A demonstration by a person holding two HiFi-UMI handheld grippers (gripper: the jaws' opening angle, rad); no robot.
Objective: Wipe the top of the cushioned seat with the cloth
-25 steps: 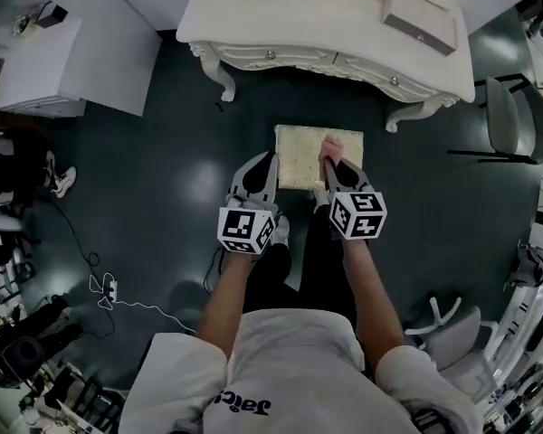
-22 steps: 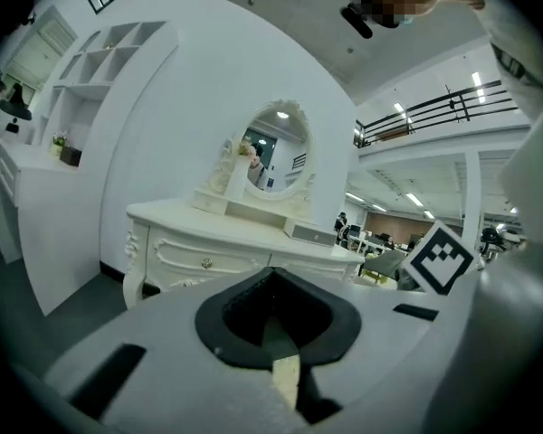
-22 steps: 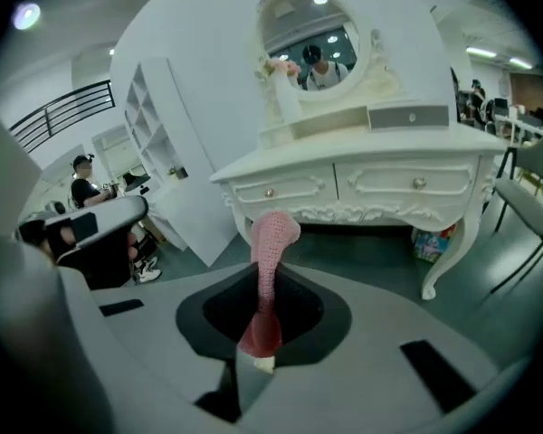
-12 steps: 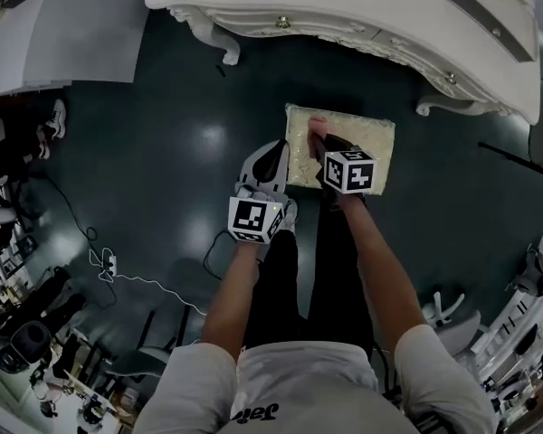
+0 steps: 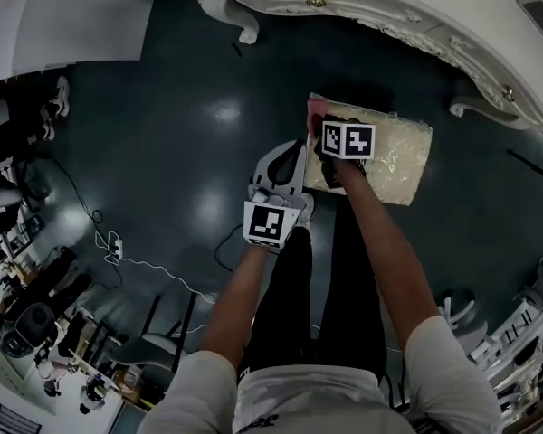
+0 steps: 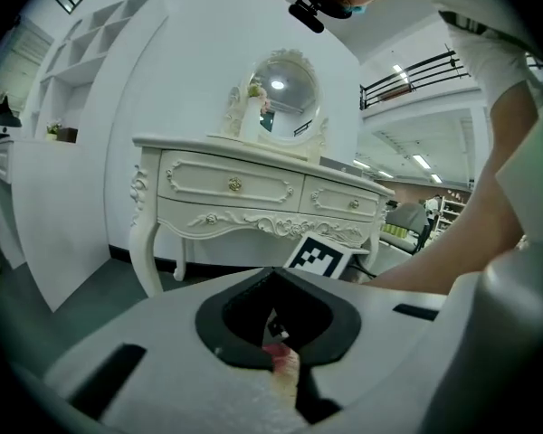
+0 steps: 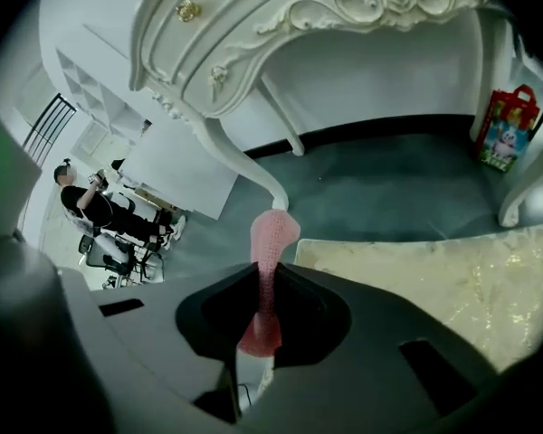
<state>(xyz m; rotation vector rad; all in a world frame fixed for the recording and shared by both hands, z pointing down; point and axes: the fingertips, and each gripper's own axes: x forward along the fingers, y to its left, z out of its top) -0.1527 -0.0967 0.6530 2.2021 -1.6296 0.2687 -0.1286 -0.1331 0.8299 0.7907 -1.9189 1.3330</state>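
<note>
While the right tool (image 5: 325, 127) hangs over the left end of the cushioned seat (image 5: 394, 165), its jaws are clamped on a pink cloth (image 5: 317, 108). The cloth pokes out past the tips toward the upper middle of the head view, above the seat's near-left corner. From the right tool's (image 7: 263, 280) own camera, the cloth (image 7: 271, 240) rises as a narrow strip between the jaws. The cream seat top (image 7: 434, 278) spreads to the lower right of it, and I cannot tell whether cloth and seat touch.

The left tool (image 5: 296, 149) sits just beside the seat's left edge over the dark floor (image 5: 163, 152). Its jaws are pressed together with nothing held. In its (image 6: 273, 283) view the white dressing table (image 6: 253, 197) fills the middle, with a round mirror (image 6: 285, 98) on top. That dressing table (image 5: 389, 7) runs along the upper edge of the head view, beyond the seat.
</note>
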